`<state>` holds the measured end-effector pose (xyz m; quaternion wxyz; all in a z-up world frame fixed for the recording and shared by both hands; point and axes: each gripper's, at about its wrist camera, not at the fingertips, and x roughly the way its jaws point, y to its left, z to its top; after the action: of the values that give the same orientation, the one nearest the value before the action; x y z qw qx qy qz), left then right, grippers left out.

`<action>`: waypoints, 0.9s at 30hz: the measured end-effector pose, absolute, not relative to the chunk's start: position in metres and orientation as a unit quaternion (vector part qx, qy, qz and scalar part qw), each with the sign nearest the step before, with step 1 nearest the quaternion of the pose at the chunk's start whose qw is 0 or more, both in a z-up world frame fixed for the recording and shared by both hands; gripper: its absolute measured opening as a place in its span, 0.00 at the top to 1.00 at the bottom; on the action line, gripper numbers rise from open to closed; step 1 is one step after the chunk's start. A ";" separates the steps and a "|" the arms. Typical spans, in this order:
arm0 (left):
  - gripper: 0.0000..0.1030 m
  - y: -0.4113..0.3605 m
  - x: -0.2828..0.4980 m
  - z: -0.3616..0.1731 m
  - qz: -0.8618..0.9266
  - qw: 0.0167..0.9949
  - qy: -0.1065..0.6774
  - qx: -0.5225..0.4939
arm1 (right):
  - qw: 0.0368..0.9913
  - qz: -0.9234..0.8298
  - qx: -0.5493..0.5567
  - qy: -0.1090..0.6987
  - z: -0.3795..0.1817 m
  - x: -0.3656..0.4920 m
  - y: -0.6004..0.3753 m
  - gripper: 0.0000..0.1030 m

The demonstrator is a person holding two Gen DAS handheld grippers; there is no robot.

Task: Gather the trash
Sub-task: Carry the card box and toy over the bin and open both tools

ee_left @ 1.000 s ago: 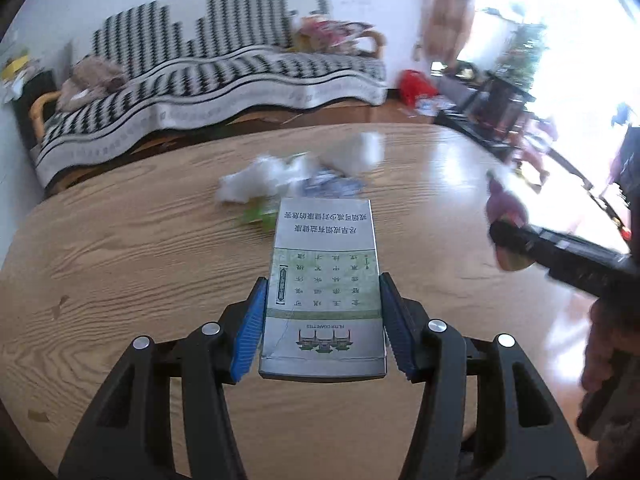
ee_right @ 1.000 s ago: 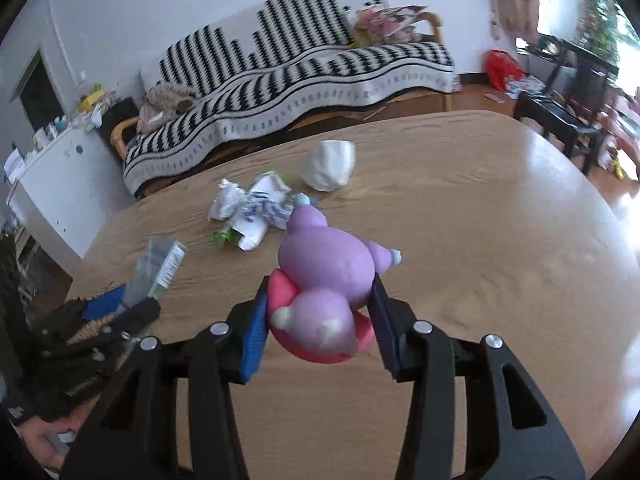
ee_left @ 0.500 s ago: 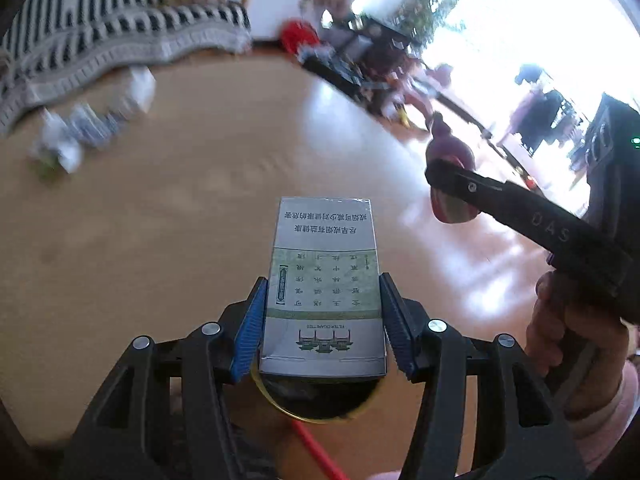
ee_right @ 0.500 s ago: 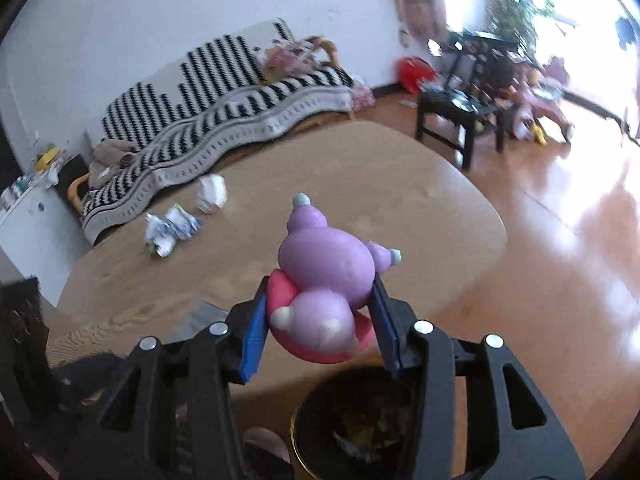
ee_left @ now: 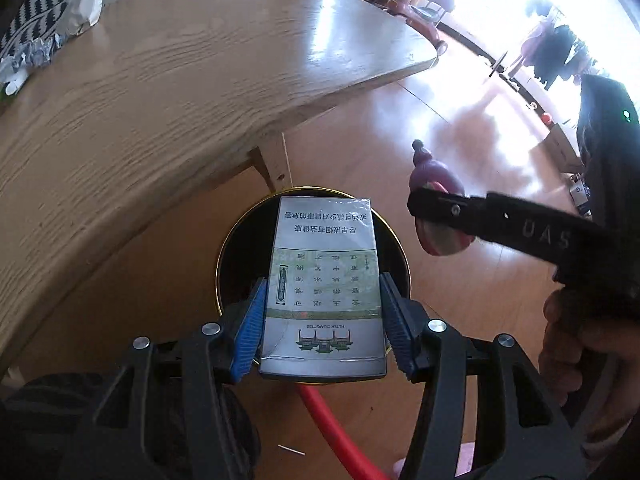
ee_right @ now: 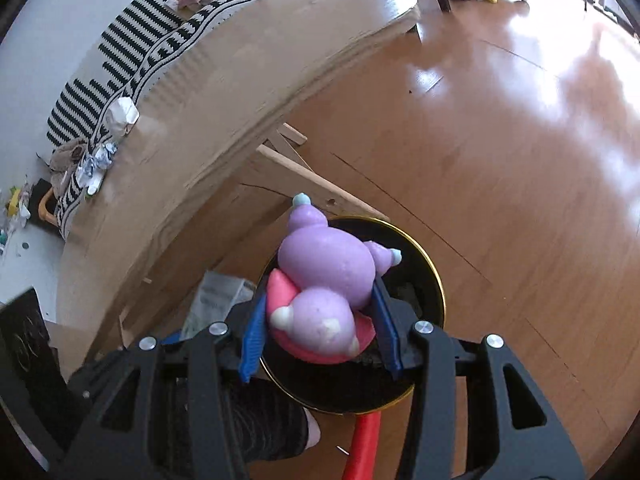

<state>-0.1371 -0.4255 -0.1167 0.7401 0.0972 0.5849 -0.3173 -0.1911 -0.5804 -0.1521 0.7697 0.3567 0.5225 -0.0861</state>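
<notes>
Right gripper (ee_right: 320, 330) clamps a purple toy (ee_right: 326, 284) (pink-based) above a black bin (ee_right: 424, 280).

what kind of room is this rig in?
Most likely a home living room: a sofa under a striped throw, a wooden table with crumpled trash, a wood floor and a black bin.

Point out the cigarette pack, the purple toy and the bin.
cigarette pack (ee_left: 326, 280): left wrist view, middle of its printed face.
purple toy (ee_right: 326, 266): right wrist view, its round purple body.
bin (ee_right: 434, 276): right wrist view, gold rim at right.
</notes>
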 end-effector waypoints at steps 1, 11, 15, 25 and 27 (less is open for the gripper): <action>0.48 -0.425 -0.137 -0.117 -0.317 0.741 0.584 0.096 | 0.769 -0.085 0.359 0.523 -0.154 -0.192 -0.580 0.54; 0.48 -0.434 -0.139 -0.117 -0.320 0.735 0.589 0.103 | 0.755 -0.081 0.383 0.526 -0.163 -0.181 -0.583 0.54; 0.48 -0.437 -0.141 -0.121 -0.323 0.733 0.589 0.106 | 0.754 -0.081 0.385 0.526 -0.166 -0.182 -0.586 0.55; 0.47 -0.447 -0.140 -0.132 -0.324 0.718 0.605 0.119 | 0.749 -0.074 0.390 0.530 -0.168 -0.182 -0.586 0.49; 0.40 -0.450 -0.141 -0.139 -0.315 0.714 0.612 0.129 | 0.748 -0.067 0.393 0.530 -0.167 -0.180 -0.588 0.36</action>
<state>-0.1409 -0.4502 -0.1385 0.7135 0.1293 0.6120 -0.3155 -0.1796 -0.5880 -0.1669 0.7482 0.3932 0.5302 -0.0672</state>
